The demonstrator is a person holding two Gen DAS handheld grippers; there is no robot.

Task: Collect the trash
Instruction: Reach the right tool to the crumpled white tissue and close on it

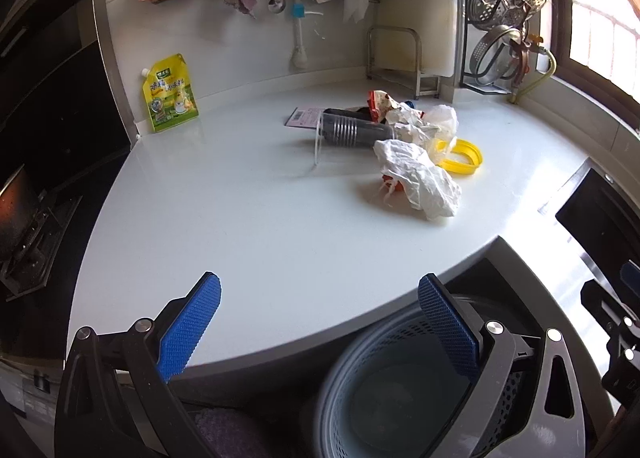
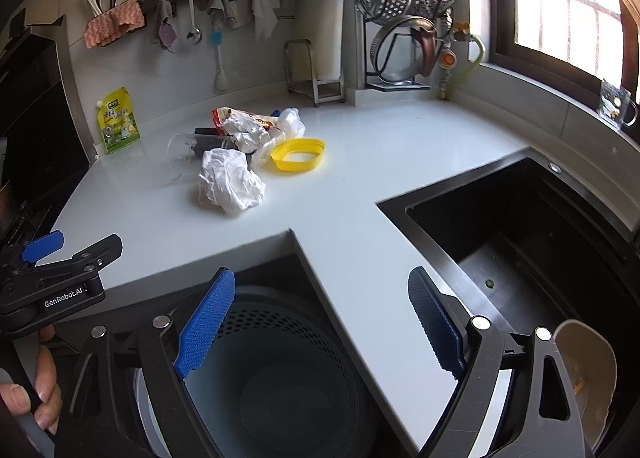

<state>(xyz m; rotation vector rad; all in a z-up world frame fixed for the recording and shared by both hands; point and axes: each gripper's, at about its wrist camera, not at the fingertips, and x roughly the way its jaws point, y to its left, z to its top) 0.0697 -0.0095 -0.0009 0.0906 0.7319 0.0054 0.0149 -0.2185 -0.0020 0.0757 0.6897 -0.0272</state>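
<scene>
Here your left gripper (image 1: 320, 322) and right gripper (image 2: 322, 318) hang spread and empty over the counter's (image 1: 248, 225) front edge. Bare counter lies ahead. The crumpled white paper (image 1: 420, 181) sits nearest in the trash heap.

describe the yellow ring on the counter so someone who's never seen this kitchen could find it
On the white counter left of the black sink lies a trash pile. The yellow ring lies flat at the pile's sink-side edge, the only bright yellow open hoop among crumpled white paper.

left gripper (image 1: 320, 322) jaws wide apart, empty — right gripper (image 2: 322, 318) likewise.
</scene>
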